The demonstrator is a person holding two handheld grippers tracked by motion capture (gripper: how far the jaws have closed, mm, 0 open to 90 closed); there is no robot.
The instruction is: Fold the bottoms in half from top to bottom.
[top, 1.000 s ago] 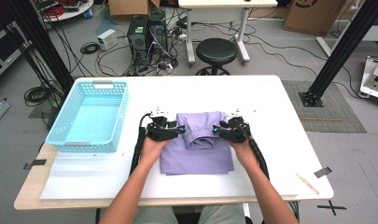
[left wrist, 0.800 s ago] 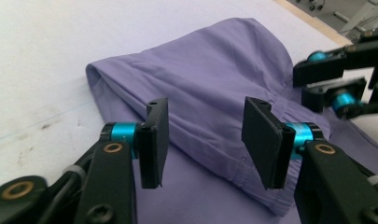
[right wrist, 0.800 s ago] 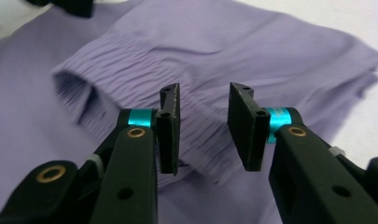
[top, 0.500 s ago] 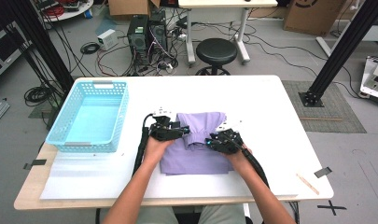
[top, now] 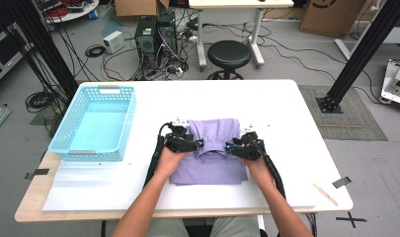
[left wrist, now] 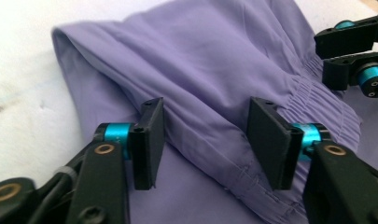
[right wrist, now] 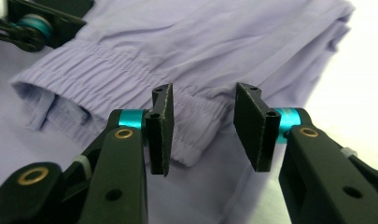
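Folded lilac shorts (top: 212, 158) near table's (top: 286, 103) front edge, elastic waistband (right wrist: 107, 79) running across between left gripper (left wrist: 203, 140) and right gripper (right wrist: 203, 135). Both sets of jaws apart, just shifting, straddling cloth unpinched at opposite waistband ends.

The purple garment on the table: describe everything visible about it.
The purple garment is thin lavender woven cloth, folded into a rough rectangle on the white table, right of the blue basket. A gathered elastic band crosses the upper folded layer. The left gripper and right gripper hover at its two sides, jaws apart, pads not pressing the cloth.
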